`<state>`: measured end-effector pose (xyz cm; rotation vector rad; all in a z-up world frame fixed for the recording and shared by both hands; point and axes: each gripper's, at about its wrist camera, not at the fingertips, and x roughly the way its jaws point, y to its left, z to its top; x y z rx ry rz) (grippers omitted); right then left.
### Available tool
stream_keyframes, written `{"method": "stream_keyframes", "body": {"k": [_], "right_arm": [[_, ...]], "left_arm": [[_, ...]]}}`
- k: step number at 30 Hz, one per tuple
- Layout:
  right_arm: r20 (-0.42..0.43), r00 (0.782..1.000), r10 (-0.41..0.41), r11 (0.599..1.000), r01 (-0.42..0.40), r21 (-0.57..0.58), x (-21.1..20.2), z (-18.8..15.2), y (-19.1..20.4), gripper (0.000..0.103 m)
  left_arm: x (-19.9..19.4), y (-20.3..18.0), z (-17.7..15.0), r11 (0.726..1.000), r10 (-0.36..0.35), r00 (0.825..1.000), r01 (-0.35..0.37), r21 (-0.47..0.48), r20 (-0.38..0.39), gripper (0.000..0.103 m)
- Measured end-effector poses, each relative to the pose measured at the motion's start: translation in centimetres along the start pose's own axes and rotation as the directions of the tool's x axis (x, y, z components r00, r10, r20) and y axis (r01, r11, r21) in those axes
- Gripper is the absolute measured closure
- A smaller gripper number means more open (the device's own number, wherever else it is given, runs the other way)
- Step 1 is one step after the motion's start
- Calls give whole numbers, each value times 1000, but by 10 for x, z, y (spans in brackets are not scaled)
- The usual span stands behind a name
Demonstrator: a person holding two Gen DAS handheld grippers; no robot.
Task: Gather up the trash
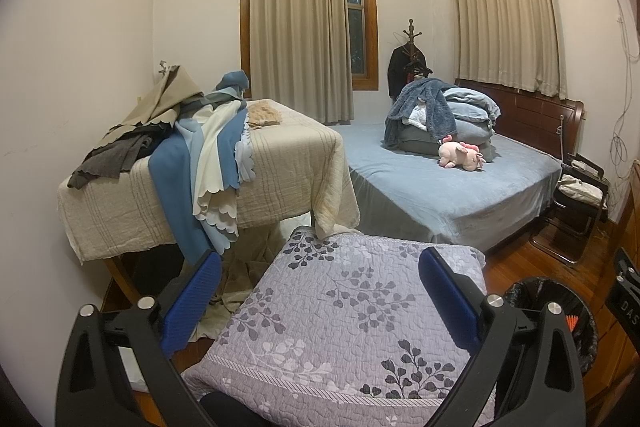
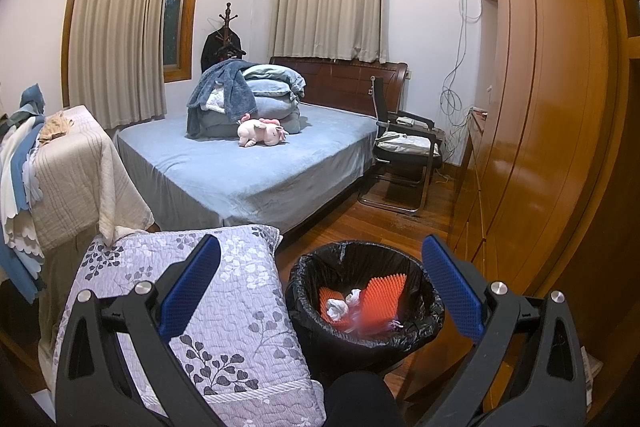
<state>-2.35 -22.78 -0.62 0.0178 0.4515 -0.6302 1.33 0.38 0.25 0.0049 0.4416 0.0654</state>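
**Trash in the bin, both hands empty**

We hold our left gripper over the purple flowery cushion. Its blue fingers are spread wide and hold nothing. Our right gripper is spread wide too, and it holds nothing. It hangs above the black trash bin, which stands on the wood floor just beside the cushion.

What could go wrong? We think the bin could tip if a finger bumps its rim as we go by. The loose black bag might catch on a finger and get pulled up.

The trash sits inside the bin. We see small white crumpled balls on something orange and bumpy. One part looks blurry, so we cannot tell what it is.
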Motion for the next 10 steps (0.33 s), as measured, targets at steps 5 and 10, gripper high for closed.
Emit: {"method": "stream_keyframes", "body": {"k": [5,10], "right_arm": [[-4,1000,1,1000,-1,0,1,-1,1,5],[-5,1000,0,1000,0,-1,1,-1,1,5]], "left_arm": [[-1,-2,1,1000,1,1000,-1,3,-2,6],[-1,-4,2,1000,-10,1000,10,8,-2,6]]}}
